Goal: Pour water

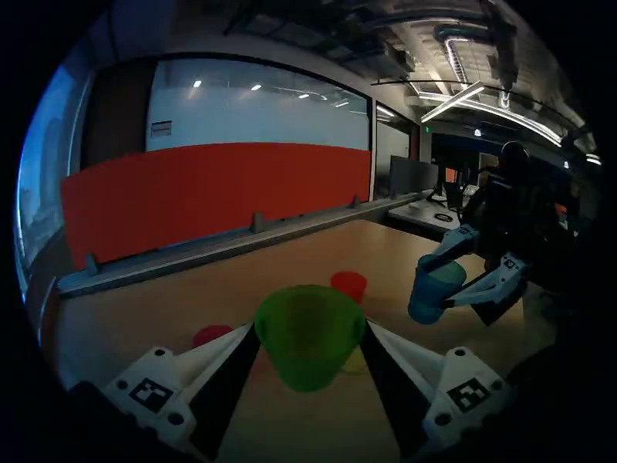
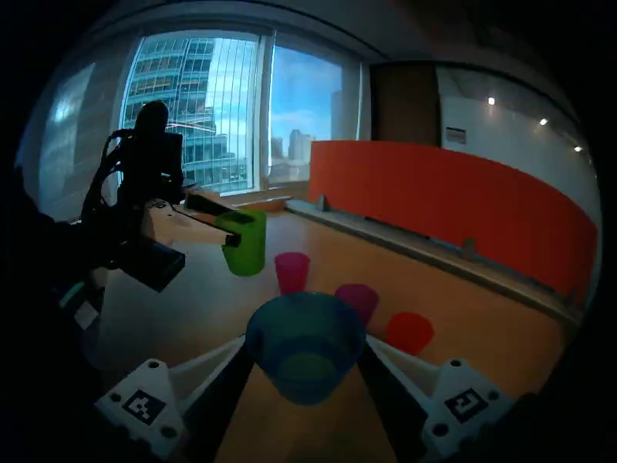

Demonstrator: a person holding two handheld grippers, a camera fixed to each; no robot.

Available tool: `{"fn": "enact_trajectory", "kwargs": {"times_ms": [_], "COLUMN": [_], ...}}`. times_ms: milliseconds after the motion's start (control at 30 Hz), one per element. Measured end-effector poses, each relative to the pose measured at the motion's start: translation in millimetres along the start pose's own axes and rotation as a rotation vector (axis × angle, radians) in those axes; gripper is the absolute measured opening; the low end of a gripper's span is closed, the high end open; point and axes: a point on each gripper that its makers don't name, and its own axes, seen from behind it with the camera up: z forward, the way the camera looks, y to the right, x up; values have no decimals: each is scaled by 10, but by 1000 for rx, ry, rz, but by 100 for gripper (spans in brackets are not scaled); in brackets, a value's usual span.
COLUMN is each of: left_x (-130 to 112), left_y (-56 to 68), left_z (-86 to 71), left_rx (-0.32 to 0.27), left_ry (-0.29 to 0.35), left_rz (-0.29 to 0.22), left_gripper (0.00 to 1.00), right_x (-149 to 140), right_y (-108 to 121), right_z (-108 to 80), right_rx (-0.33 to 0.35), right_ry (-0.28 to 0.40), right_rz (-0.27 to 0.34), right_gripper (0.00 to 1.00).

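**CUP POSITIONS: BOTH GRIPPERS LOADED**

The green cup [image 1: 310, 339] is clamped roughly upright between the jaws of the left gripper [image 1: 310, 328], above the wooden surface [image 1: 231, 285]. The blue cup [image 2: 305, 351] is clamped between the jaws of the right gripper [image 2: 306, 342]. The two cups are held well apart. A magenta cup [image 2: 292, 272], a purple cup [image 2: 356, 301] and a red cup [image 2: 409, 332] are seen standing on the surface beyond the blue cup.

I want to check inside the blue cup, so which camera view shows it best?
The right gripper view: the blue cup sits close and centred in the right gripper, its open mouth facing the camera. The left gripper view shows the cup smaller and farther off, from the side, above the table.
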Motion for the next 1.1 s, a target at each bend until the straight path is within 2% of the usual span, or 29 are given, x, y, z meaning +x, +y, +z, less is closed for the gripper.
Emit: {"fn": "enact_trajectory", "kwargs": {"times_ms": [500, 1100], "left_x": [262, 430], "left_y": [85, 170], "left_z": [-262, -423], "left_rx": [12, 9], "left_ry": [117, 206], "left_rz": [13, 12], "left_gripper": [88, 87], "right_x": [445, 787], "right_y": [12, -32], "right_z": [-24, 55], "right_rx": [-22, -22], "right_ry": [112, 196], "right_rz": [-24, -38], "right_gripper": [89, 90]}}
